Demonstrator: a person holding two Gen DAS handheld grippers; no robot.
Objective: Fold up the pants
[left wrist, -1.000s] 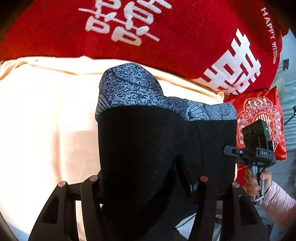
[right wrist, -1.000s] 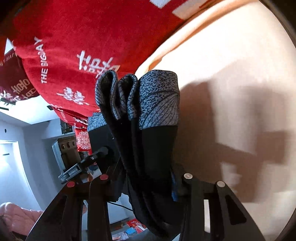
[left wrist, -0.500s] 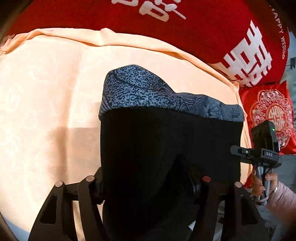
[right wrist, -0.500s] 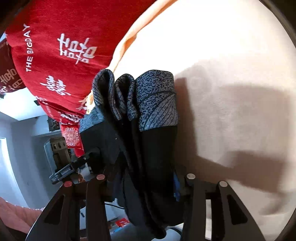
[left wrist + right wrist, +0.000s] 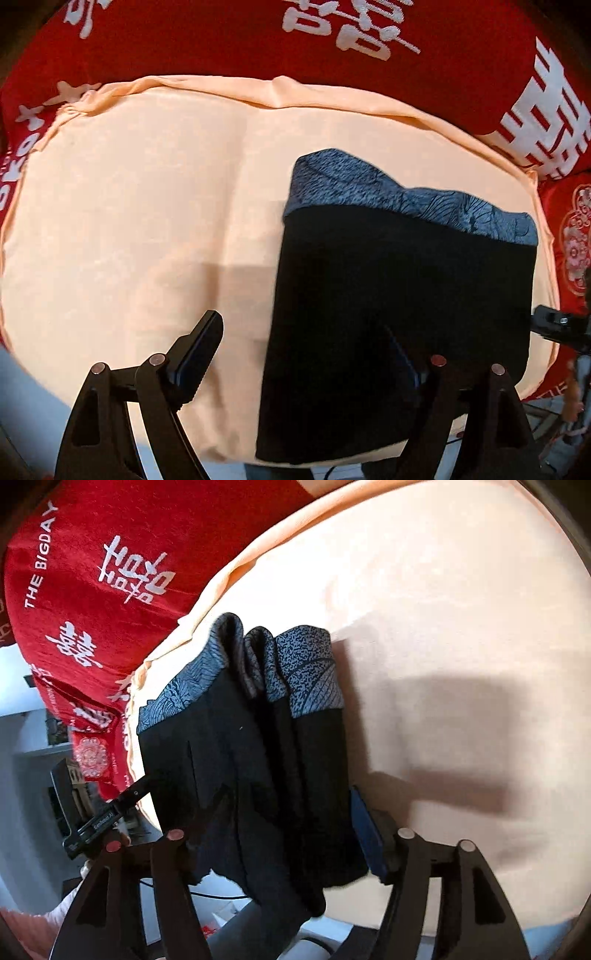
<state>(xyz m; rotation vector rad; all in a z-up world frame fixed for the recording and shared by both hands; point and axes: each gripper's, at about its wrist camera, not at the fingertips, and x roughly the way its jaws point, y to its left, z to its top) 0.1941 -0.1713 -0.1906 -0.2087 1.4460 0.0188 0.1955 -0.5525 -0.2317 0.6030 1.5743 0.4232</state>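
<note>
Red blanket point(image 5: 221, 44): It is the biggest thing you see. It has white signs and lies behind the cushion.
Peach cushion point(image 5: 129, 221): This is your work spot. Most of it is bare.
Pants point(image 5: 399, 295): They are black with a gray patterned band point(image 5: 369, 184) at the far end. They lie in a neat folded stack on the right part of the cushion, near its front edge. In your right view the layers point(image 5: 258, 738) sit side by side like pages.
Left gripper point(image 5: 310, 354): Your fingers are spread wide and have just been opening. One finger point(image 5: 199, 350) is over bare cushion, away from the cloth. The other is over the stack's left part. Nothing is pinched.
Right gripper point(image 5: 284, 827): Your fingers have just been opening too. The stack's near end is between them, but the pads look off the cloth.
How far: The folding looks done and the pants are set down.
Left to do: I think you only need to pull both grippers away. Maybe pat the stack flat.
</note>
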